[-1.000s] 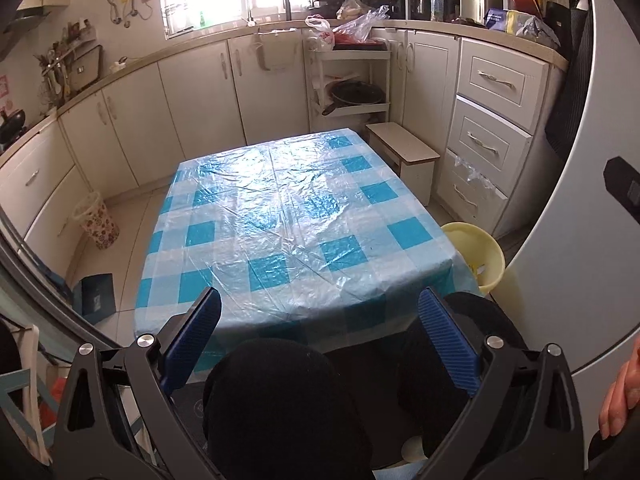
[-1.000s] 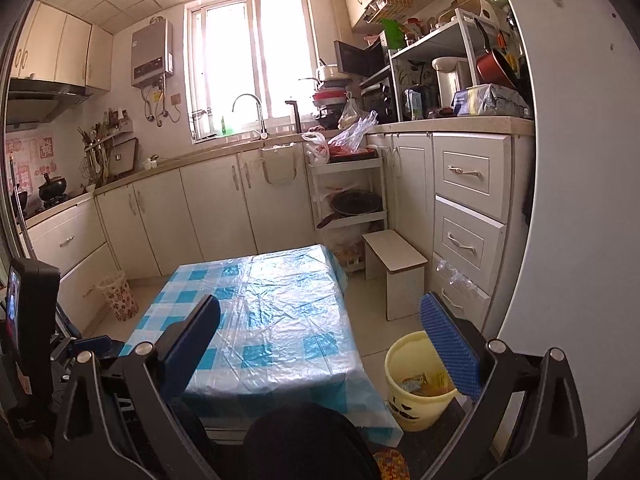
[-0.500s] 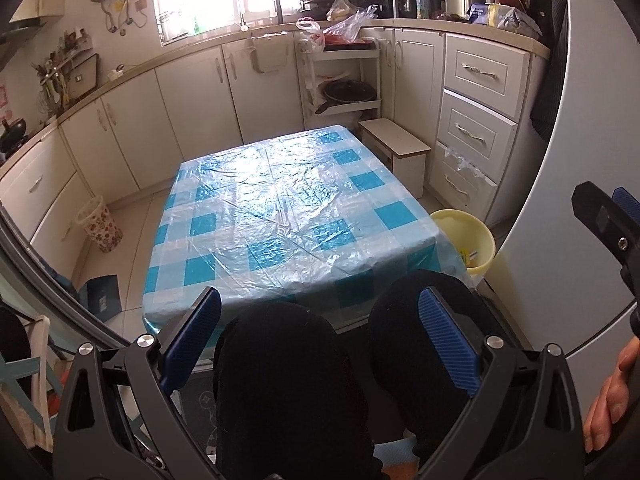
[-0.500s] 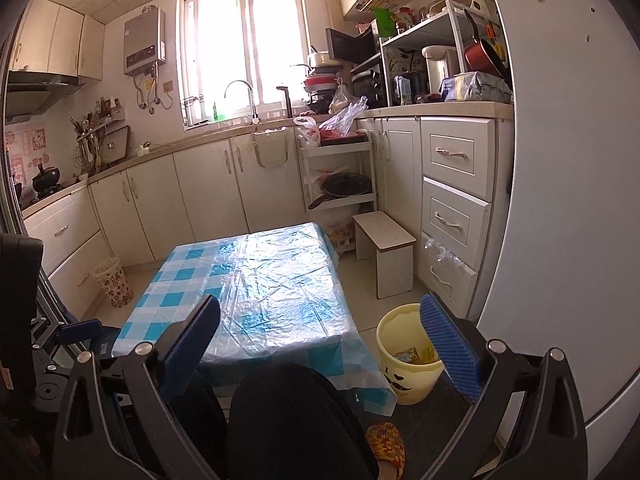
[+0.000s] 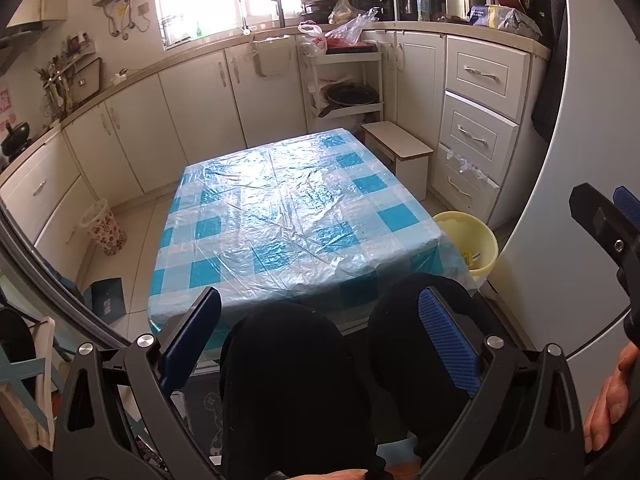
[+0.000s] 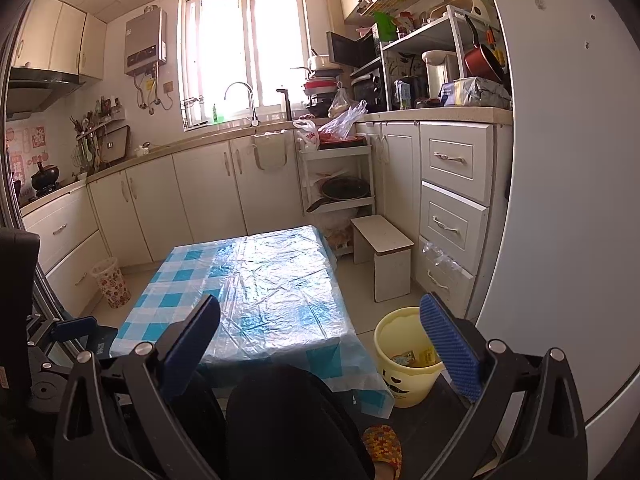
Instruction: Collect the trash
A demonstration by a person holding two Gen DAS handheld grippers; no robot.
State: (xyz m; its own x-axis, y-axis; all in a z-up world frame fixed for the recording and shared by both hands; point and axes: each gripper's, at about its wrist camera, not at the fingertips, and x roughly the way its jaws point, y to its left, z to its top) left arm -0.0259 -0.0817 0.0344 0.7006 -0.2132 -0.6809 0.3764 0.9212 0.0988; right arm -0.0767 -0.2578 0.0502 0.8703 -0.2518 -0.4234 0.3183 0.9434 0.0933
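A low table (image 5: 280, 216) (image 6: 272, 280) under a blue-and-white checked plastic cloth fills the middle of both views, its top bare. To its right on the floor stands a yellow bucket (image 5: 476, 236) (image 6: 404, 356) holding a few wrappers. My left gripper (image 5: 320, 332) is open and held above the person's black-trousered knees (image 5: 288, 380), short of the table's near edge. Just as wide open, my right gripper (image 6: 320, 340) hovers near the table's front corner, with the bucket behind its right finger (image 6: 448, 352). Neither holds anything.
White cabinets (image 6: 208, 196) line the back and left walls. A drawer unit (image 6: 452, 200), a small white stool (image 6: 384, 256) and a fridge (image 6: 568, 200) stand to the right. A patterned wastebasket (image 5: 104, 228) sits at the left on the floor. The person's slippered foot (image 6: 382, 444) rests near the bucket.
Both grippers have pulled back and tilted up from the table. The knees now fill more of the left view, and the right gripper shows at that view's right edge.
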